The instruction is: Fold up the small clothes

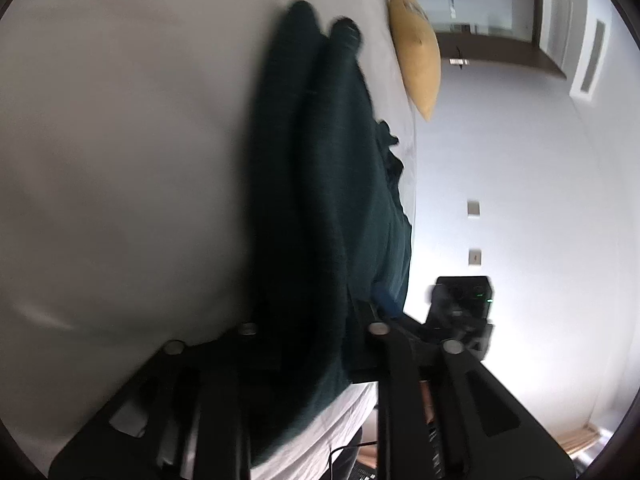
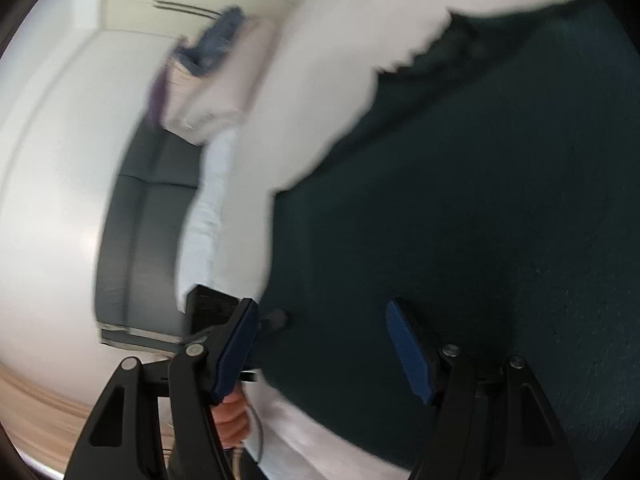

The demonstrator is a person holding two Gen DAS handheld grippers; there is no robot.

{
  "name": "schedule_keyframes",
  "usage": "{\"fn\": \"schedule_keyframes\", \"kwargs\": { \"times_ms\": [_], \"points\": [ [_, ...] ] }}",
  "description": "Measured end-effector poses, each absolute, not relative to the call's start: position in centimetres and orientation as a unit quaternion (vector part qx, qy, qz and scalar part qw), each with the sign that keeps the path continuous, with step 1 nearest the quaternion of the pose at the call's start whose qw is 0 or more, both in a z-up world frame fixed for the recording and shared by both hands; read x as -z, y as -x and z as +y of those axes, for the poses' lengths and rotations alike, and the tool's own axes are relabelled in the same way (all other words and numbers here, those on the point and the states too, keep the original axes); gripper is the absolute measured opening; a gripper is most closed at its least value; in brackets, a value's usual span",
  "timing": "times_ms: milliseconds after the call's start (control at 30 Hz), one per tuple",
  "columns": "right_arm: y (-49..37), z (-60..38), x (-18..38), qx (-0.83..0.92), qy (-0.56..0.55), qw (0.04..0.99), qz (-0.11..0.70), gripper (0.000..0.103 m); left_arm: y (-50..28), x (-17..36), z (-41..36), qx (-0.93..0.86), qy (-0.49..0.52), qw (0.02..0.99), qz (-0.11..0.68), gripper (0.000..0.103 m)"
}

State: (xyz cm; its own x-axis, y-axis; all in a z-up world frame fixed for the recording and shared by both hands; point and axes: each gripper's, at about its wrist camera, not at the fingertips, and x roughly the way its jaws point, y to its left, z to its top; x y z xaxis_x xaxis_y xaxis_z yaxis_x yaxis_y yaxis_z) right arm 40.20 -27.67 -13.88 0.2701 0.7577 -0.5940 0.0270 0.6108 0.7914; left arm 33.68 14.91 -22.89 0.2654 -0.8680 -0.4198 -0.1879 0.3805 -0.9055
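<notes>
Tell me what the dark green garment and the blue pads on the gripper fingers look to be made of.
Dark green garment: looks like knitted fabric, matte, with a fine ribbed texture and soft folds; the fibre cannot be told. Blue pads on the right gripper fingers: likely rubber or soft plastic, matte, with moulded cross ridges.

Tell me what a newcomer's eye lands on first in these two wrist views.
The dark green garment dominates both views, spread on the white bed and bunched between the closed-in fingers of the left gripper. A yellow pillow stands out at the bed's far end. In the right wrist view, the right gripper hangs open over the garment, its blue pads apart.
</notes>
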Motion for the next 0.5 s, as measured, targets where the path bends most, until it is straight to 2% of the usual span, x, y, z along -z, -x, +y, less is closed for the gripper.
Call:
{"fn": "schedule_keyframes", "kwargs": {
  "times_ms": [33, 367, 400, 500],
  "points": [
    [-40.3, -27.7, 14.4, -0.255, -0.358, 0.711, 0.549, 0.063, -33.4, 22.8, 15.0, 0.267, 0.488, 0.634, 0.537, 0.015],
    [-40.2, -27.8, 14.3, -0.276, -0.342, 0.725, 0.531, 0.063, -32.3, 16.5, 12.8, 0.240, 0.403, 0.717, 0.515, 0.012],
    [-40.4, -28.2, 13.9, -0.274, -0.346, 0.721, 0.534, 0.064, -32.3, 15.4, 12.0, 0.238, 0.382, 0.731, 0.513, 0.012],
    [-41.0, -30.5, 12.0, -0.270, -0.360, 0.728, 0.518, 0.075, -32.1, 12.0, 8.9, 0.241, 0.321, 0.764, 0.505, 0.012]
  ]
}}
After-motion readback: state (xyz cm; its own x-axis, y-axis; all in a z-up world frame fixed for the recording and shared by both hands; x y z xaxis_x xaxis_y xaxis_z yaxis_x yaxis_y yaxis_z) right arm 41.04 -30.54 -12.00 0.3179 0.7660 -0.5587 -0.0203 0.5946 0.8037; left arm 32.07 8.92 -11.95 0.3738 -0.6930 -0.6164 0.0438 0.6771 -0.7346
